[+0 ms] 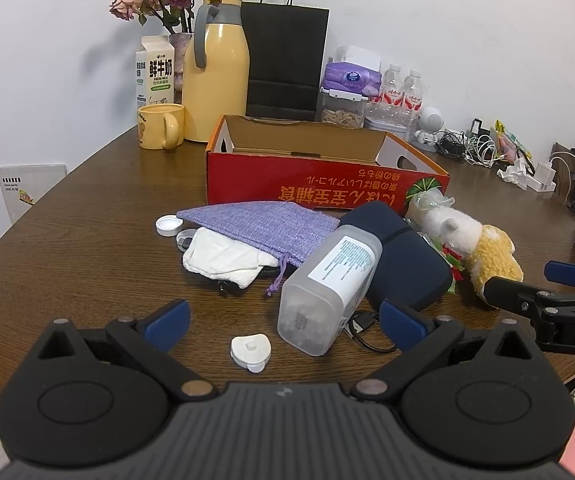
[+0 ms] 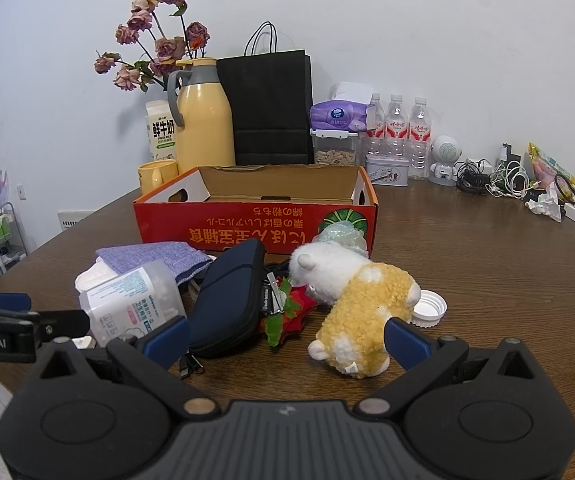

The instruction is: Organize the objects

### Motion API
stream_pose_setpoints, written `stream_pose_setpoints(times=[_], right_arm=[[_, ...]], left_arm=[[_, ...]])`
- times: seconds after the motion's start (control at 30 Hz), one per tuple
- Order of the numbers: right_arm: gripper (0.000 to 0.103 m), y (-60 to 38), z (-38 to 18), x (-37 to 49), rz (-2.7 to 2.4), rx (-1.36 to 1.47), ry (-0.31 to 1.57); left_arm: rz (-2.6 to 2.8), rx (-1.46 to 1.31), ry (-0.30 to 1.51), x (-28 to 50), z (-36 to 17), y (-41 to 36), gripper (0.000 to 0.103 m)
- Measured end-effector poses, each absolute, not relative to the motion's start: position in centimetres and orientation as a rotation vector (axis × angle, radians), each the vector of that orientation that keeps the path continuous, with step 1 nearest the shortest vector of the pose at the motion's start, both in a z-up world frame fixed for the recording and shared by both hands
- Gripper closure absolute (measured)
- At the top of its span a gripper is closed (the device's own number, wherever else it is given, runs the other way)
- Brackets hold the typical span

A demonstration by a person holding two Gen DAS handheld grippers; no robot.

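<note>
Nothing is being seen inside the red box; its visible interior is bare cardboard, so the sorting is judged as barely begun. The loose things are lying in a heap on the tabletop, just in front of the box. In the right wrist view the plush toy is lying at 12 o'clock from the right gripper, with a white cap beside it at 2 o'clock and the dark pouch at 10 o'clock. In the left wrist view the clear plastic bottle is lying on its side at 12 o'clock from the left gripper, the purple cloth bag and a white folded cloth beyond it at 11 o'clock, and a small white heart-shaped piece on the tabletop between the fingers.

Both pairs of fingers are being held spread wide and nothing is being gripped. Every item is judged as still waiting to be moved, presumably into the box.
</note>
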State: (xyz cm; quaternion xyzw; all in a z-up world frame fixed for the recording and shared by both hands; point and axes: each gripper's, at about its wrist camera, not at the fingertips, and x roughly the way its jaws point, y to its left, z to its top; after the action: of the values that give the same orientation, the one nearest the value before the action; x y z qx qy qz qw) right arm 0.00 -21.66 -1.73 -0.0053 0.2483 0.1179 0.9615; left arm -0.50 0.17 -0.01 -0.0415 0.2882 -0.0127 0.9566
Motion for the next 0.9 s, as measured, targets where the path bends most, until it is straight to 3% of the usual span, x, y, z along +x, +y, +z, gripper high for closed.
stream_pose_setpoints(times=[0.9], right_arm=[[0.0,-21.57,-1.81,0.0,0.241,-0.015,0.506]], left_arm=[[-0.026,-0.089,0.585,-0.53,-0.07,0.2,0.0]])
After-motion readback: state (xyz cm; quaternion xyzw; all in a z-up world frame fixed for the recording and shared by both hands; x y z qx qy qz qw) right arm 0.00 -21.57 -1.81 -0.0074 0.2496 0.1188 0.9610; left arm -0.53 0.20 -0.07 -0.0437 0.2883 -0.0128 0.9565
